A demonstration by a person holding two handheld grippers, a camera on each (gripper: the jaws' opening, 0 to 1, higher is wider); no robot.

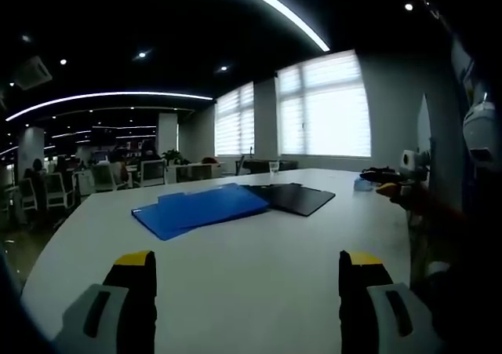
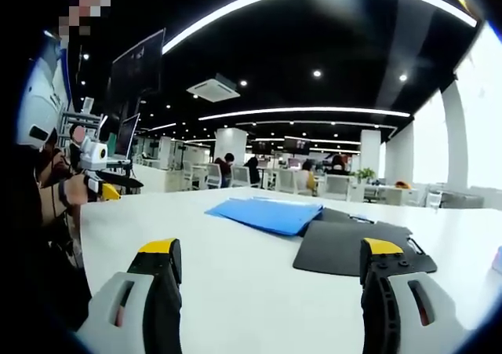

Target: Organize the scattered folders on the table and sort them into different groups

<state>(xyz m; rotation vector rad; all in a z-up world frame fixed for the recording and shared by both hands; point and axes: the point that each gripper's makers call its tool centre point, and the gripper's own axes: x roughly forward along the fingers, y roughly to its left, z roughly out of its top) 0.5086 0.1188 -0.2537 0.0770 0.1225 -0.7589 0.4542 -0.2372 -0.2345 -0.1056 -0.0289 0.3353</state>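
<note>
Both my left gripper (image 1: 245,279) and right gripper (image 2: 271,275) gape empty over the white table (image 1: 259,291); flat blue plastic folders (image 1: 200,209) overlap black folders (image 1: 292,197) mid-table toward its far edge, so I'd approach low, pinching one folder's edge.

black folders (image 1: 290,197) partly under blue folders (image 1: 200,209); count unclear
</note>
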